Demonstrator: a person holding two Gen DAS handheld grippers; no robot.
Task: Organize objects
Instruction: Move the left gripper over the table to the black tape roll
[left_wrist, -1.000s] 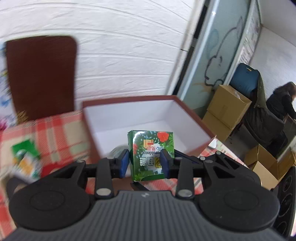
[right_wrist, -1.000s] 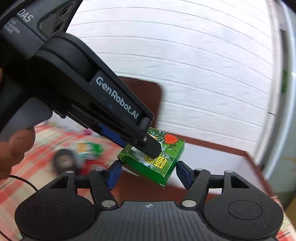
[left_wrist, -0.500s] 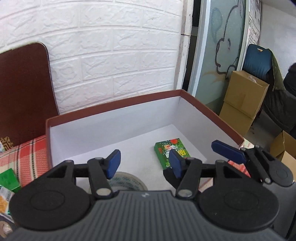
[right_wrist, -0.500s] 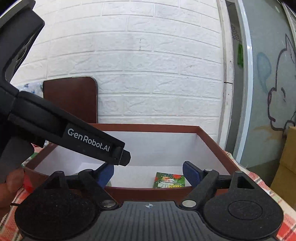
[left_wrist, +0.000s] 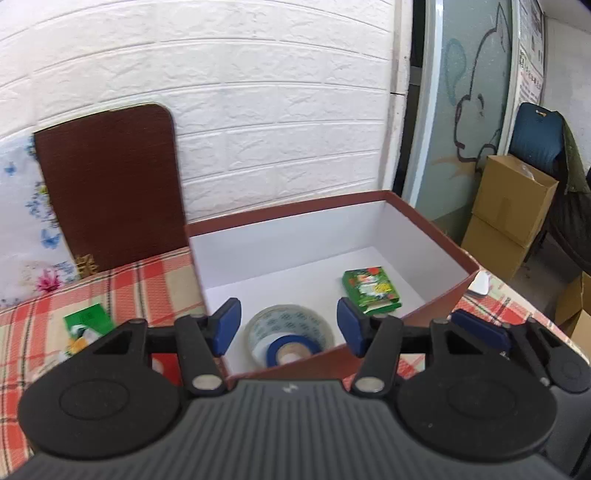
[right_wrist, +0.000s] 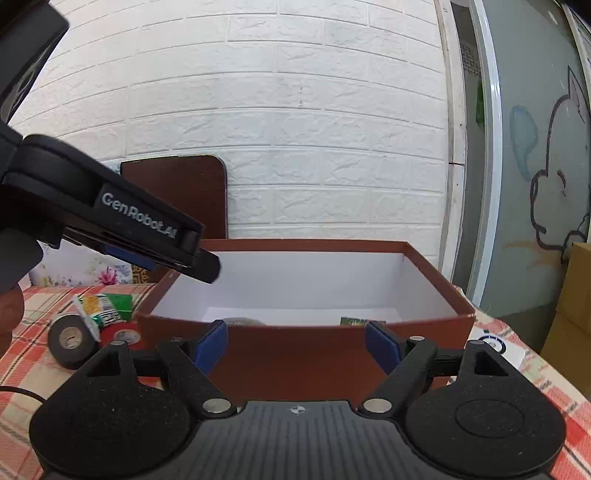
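A brown box (left_wrist: 436, 236) with a white inside stands on the plaid table. On its floor lie a green packet (left_wrist: 371, 290) and a clear tape roll (left_wrist: 293, 325) with a blue roll (left_wrist: 291, 349) inside it. My left gripper (left_wrist: 288, 326) hovers open and empty over the box's near left corner. My right gripper (right_wrist: 296, 345) is open and empty in front of the box's near wall (right_wrist: 303, 354). Only the packet's top edge (right_wrist: 352, 320) shows over that wall. The left gripper's finger (right_wrist: 199, 264) reaches in from the upper left.
Left of the box lie a black tape roll (right_wrist: 70, 341), a red roll (right_wrist: 122, 334) and green packets (right_wrist: 107, 306). A brown lid (left_wrist: 107, 184) leans on the white brick wall. Cardboard boxes (left_wrist: 509, 210) stand off the table at the right.
The left gripper let go of the green packet, which now lies in the box. Both grippers opened wider and drew back from the box.
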